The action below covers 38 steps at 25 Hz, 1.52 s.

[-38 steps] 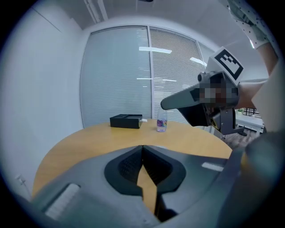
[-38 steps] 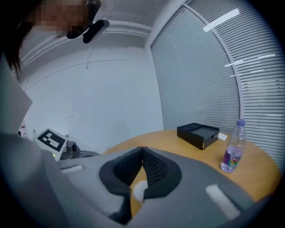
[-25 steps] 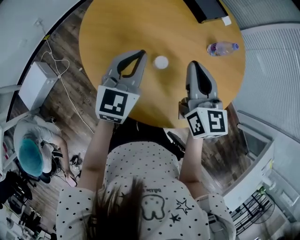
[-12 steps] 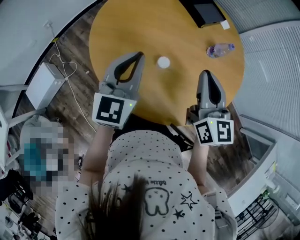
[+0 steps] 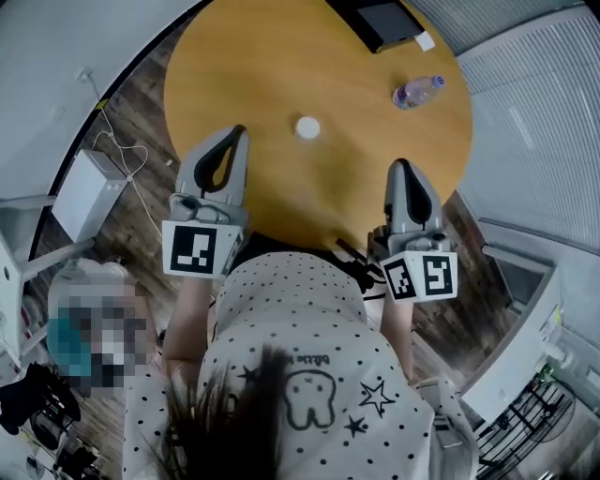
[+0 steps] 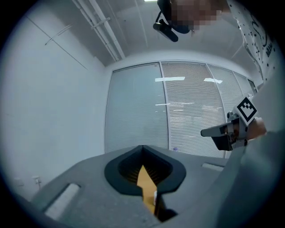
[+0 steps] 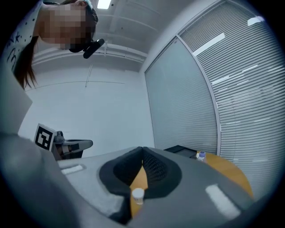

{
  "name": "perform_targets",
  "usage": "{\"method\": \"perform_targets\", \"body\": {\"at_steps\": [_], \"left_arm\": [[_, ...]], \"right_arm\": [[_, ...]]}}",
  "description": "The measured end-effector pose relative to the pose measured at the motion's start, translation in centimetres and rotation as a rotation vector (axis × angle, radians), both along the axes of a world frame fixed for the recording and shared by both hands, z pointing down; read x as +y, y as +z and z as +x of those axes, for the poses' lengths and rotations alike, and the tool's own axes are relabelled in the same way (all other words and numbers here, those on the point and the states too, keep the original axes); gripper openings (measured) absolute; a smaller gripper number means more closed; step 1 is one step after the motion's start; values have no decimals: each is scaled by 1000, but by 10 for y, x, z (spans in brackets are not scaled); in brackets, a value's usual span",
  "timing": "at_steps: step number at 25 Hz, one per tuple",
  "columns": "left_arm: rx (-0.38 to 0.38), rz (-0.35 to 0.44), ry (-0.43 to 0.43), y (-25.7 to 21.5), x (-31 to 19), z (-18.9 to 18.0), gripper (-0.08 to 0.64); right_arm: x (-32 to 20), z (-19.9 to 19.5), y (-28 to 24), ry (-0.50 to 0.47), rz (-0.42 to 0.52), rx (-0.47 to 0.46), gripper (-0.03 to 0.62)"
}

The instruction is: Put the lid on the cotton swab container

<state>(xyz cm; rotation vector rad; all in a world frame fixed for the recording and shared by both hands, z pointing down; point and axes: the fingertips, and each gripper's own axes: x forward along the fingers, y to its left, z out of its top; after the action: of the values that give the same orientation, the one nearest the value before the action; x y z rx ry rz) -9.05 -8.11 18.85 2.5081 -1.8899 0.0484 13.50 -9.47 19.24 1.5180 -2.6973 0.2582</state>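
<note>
A small white round cotton swab container (image 5: 307, 127) stands upright on the round wooden table (image 5: 281, 56). Its top is white, and I see no separate lid. My left gripper (image 5: 237, 131) hovers over the table's near-left edge, left of the container and apart from it, shut and holding nothing. My right gripper (image 5: 403, 166) is over the near-right edge, also shut and holding nothing. In the right gripper view the container (image 7: 138, 194) shows through the gap below the closed jaws of the right gripper (image 7: 142, 148). The left gripper (image 6: 142, 147) points level at a blinds wall.
A clear plastic bottle (image 5: 417, 90) lies on the table's far right, with a black flat device (image 5: 373, 21) at the far edge. A white box (image 5: 89, 192) and cables sit on the wood floor to the left. The person's torso fills the lower middle.
Both grippers have drawn back toward the person and away from the container. The left one, which was close beside it, now hangs over the table's near edge. Jaws stayed shut.
</note>
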Motion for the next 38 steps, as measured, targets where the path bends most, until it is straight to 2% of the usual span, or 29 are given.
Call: {"method": "perform_targets", "body": {"at_steps": [4,9,17,22,38], "left_arm": [[-17,-12,-21,7,8,-7,9],[1,-32,-32,21,22,-10,9],[9,-51,-28,35,36,-6,9],[2,-66,5,45,43,7,9],[-9,-45,13,45,45,9,9]], "right_arm": [[8,5,9,-1,-19,7,5],[25,7,25,-12,-39,20,4],[35,8,50,-6,-85,33,3],[37,8,56,12,-96,34,3],[43,-4,61,-3,-99,30,5]]}}
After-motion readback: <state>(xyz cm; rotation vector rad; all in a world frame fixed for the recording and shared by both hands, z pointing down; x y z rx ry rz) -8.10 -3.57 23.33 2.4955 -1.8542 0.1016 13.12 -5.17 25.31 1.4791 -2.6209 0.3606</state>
